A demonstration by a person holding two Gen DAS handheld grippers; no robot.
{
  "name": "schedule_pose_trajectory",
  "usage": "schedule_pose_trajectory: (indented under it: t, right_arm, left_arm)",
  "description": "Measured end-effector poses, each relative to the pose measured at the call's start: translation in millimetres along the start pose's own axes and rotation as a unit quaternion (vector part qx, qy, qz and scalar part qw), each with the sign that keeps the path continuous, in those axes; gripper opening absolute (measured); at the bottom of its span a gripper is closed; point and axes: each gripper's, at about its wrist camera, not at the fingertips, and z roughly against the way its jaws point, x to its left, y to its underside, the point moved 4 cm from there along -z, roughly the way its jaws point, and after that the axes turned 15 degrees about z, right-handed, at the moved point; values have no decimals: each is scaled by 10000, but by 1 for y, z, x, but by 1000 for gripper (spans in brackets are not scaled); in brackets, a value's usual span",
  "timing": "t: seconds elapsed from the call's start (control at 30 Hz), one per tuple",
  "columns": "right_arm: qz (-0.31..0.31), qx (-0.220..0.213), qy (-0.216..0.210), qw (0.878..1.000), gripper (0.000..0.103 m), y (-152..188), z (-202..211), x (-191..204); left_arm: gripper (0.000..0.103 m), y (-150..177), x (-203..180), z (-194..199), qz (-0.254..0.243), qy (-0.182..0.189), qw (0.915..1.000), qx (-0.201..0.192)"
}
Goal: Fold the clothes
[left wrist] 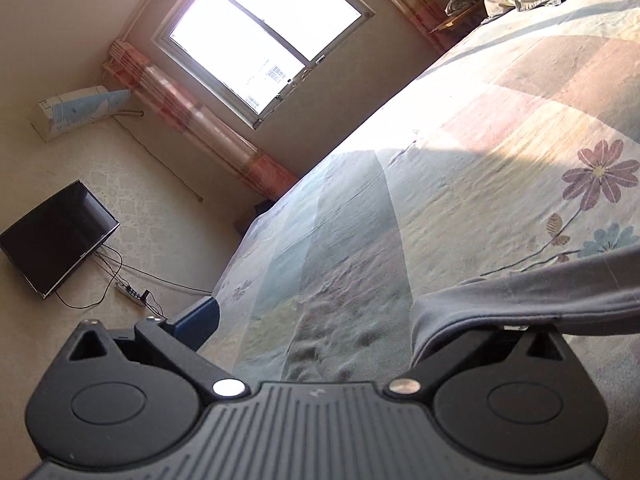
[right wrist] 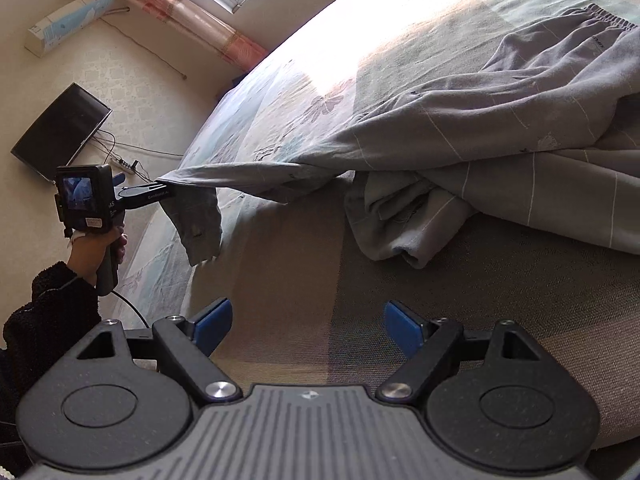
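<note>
We've got the L gripper (right wrist: 160, 192) clamped on a leg end of the grey pinstriped trousers (right wrist: 460, 128), stretched w/ the end past the left edge of the floral-patchwork bed (right wrist: 280, 92). Rest lies bunched toward the bed's right side. R gripper (right wrist: 306, 326) hangs wide open over the near edge, nothing btw its blue pads (right wrist: 212, 322).

The floral bedspread (left wrist: 460, 184) fills the right of the view, sunlit towards the window (left wrist: 260, 36); a grey garment (left wrist: 528, 300) lies across it, draped over the left gripper's (left wrist: 352, 328) right finger, which it hides; the blue-padded left finger (left wrist: 198, 320) stands off the bedspread's edge; a dark screen (left wrist: 60, 238) sits beyond that edge.
</note>
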Motion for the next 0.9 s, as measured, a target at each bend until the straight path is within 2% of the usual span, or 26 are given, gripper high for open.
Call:
schedule_pose_trajectory:
  t: [0.2, 0.33, 0.4, 0.47, 0.57, 0.63, 0.73, 0.9]
  right_arm:
    - [-162, 68, 205, 9996, 87, 4, -8, -12]
    - [-200, 86, 288, 9993, 87, 5, -13, -14]
    - [-211, 76, 297, 9993, 87, 6, -15, -13]
    - [-193, 119, 292, 9993, 87, 8, -18, -12]
    - [-90, 243, 327, 9991, 87, 8, -24, -7]
    - [-44, 283, 315, 9991, 87, 9, -27, -3]
    - [8, 332, 294, 9990, 87, 8, -29, 0]
    - [136, 438, 369, 9983, 87, 6, -36, 8]
  left_arm:
    - [103, -32, 10, -27, 84, -217, 9994, -249]
    - [103, -51, 16, -34, 84, -377, 9976, -576]
    - [103, -49, 13, -33, 73, -350, 9968, -720]
    - [103, -35, 5, -31, -57, -260, 9974, -677]
    - [103, -2, -9, -40, -298, 191, 9992, -208]
    - [103, 32, -20, -49, -551, 392, 9973, 272]
    - [103, 72, -25, -55, -686, 557, 9934, 726]
    - [103, 108, -5, -59, -487, 555, 9908, 1131]
